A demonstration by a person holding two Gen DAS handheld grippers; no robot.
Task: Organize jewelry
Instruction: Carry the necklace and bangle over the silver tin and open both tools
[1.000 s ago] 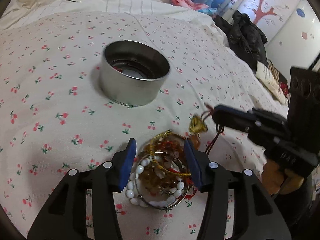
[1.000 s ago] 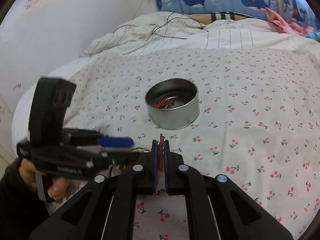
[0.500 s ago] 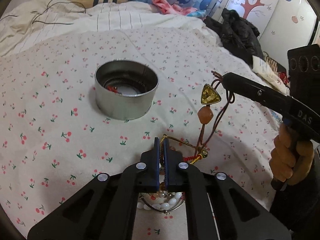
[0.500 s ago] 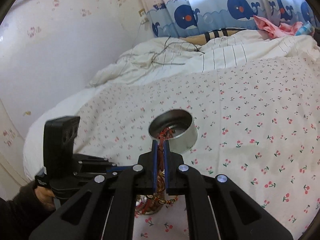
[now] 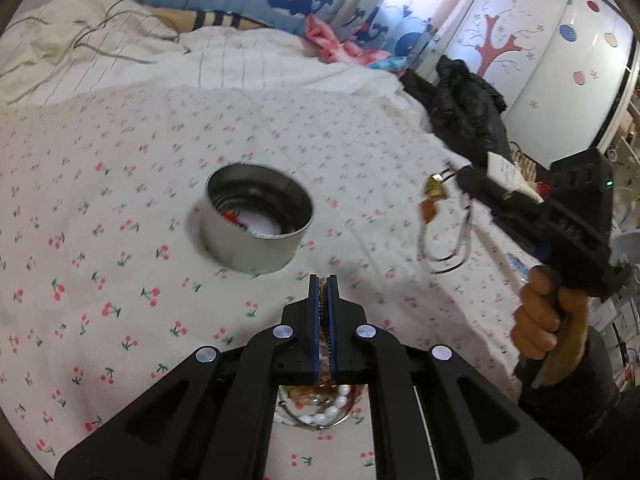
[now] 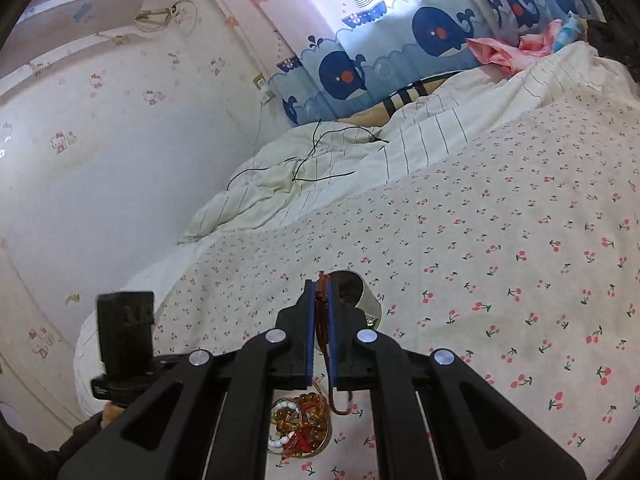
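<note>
— What's the room like?
— A bed (image 5: 120,208) under a cherry-print sheet, whale curtains (image 6: 400,52) at the far wall, a wardrobe (image 5: 560,60) at right. A tin (image 5: 258,226) sits mid-bed.

— And the tongs?
— The left tongs (image 5: 325,286) are pinched tight on a strand above the bead pile (image 6: 300,420). The right tongs (image 6: 319,292) are clamped on a corded pendant (image 5: 436,190), dangling right of the tin.

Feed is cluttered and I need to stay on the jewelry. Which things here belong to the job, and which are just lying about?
Job:
- metal tin
- cord necklace with pendant, pinched in the right gripper
- tangled bracelets, a strand pinched in the left gripper

Lying about:
- black jacket
- pink cloth
- black cable on the striped quilt
</note>
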